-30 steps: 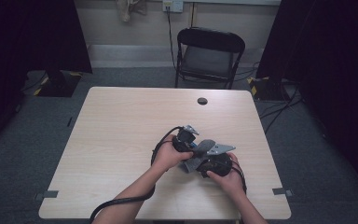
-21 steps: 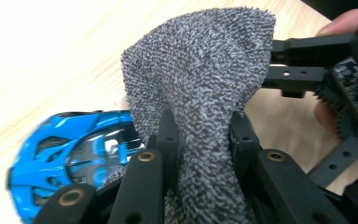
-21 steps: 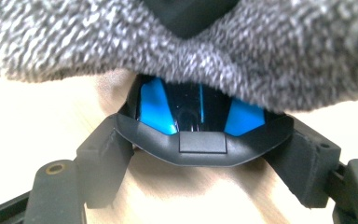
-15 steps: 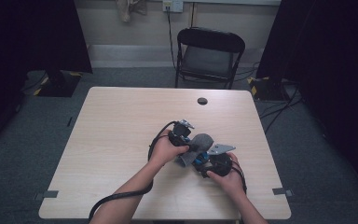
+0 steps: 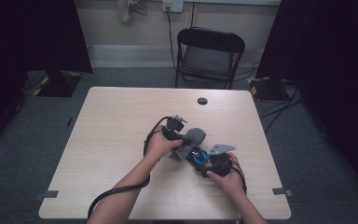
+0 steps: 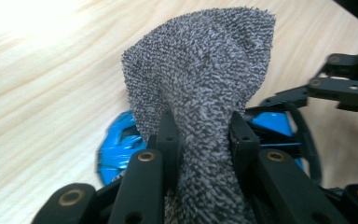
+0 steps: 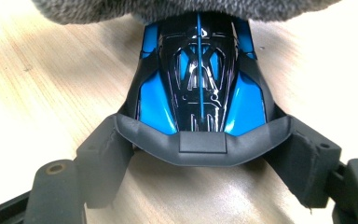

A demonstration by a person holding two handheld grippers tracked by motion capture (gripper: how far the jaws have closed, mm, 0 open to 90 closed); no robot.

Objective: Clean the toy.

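Observation:
A blue and black toy car [image 7: 198, 88] lies on the light wooden table [image 5: 121, 116] right of centre. My right gripper [image 7: 203, 140] is shut on it, the jaws pressing the sides of its rear end. From above, the car [image 5: 197, 155] sits just ahead of the right gripper [image 5: 205, 161]. A grey fuzzy cloth [image 6: 200, 70] is pinched between the jaws of my left gripper [image 6: 203, 133], which is shut on it. The cloth [image 5: 193, 137] hangs over the car's front end, and its edge [image 7: 168, 9] covers the nose. Blue bodywork of the car [image 6: 116, 149] peeks out under the cloth.
A small black round disc [image 5: 202, 101] lies near the table's far edge. A black folding chair [image 5: 209, 51] stands behind the table. The left gripper's cable [image 5: 121, 189] trails over the front left of the tabletop.
My left gripper has shifted a little to the left and away with the cloth still in it. The right hand and the car have stayed in place.

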